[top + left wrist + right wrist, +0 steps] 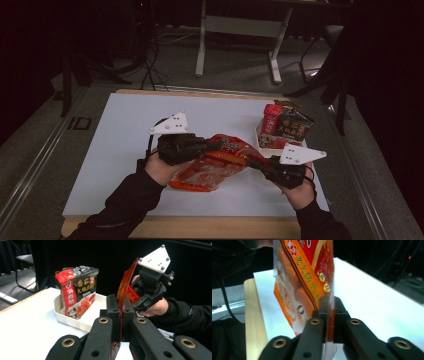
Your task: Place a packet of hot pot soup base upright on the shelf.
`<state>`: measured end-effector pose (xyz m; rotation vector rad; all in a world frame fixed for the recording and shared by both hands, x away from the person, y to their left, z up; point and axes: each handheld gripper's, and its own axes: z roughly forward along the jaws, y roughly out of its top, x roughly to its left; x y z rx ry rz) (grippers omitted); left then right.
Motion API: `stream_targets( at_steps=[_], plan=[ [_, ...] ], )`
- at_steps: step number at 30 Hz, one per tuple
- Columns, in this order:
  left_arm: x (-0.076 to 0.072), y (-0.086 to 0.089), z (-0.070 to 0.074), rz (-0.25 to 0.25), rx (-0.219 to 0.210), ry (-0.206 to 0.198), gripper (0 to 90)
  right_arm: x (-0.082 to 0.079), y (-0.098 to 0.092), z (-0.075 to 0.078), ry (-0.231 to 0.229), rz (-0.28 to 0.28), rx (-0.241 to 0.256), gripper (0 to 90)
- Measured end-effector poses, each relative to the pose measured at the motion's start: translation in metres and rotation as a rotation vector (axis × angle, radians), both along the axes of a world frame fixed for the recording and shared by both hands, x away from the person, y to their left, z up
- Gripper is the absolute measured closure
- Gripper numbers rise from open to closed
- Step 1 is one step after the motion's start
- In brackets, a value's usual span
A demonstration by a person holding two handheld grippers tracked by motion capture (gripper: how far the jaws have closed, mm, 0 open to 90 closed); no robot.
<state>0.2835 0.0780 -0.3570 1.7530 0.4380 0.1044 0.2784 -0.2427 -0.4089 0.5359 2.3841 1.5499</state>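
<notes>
An orange and red food pouch hangs between my two grippers just above the white table top. My left gripper is shut on the pouch's upper edge, seen edge-on between its jaws. My right gripper is shut on the pouch's other edge; its printed face rises above the jaws. The right gripper also appears in the left gripper view, behind the pouch. A second pouch, black and red, stands upright in a white tray at the right.
The white table top lies on a wooden board whose edge runs along the front. The tray with the standing pouch sits just beyond the grippers. Desk legs and cables stand on the floor behind.
</notes>
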Motion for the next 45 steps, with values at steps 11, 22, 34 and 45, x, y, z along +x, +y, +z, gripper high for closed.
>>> stream_targets(
  at_steps=[11, 22, 34, 45],
  plan=[
    [0.000, 0.006, 0.000, -0.037, -0.031, -0.007, 89.3, -0.006, -0.004, 0.020, -0.014, -0.031, -0.019, 90.0],
    [-0.005, 0.012, -0.003, -0.037, -0.063, -0.062, 87.8, -0.008, -0.001, 0.050, -0.052, -0.102, -0.026, 90.0],
    [-0.019, 0.012, 0.001, -0.042, -0.104, -0.089, 70.2, -0.011, 0.000, 0.080, -0.088, -0.162, 0.027, 90.0],
    [-0.023, 0.014, -0.016, 0.053, -0.089, -0.081, 12.9, -0.010, -0.022, 0.102, -0.074, -0.241, 0.111, 90.0]
  ],
)
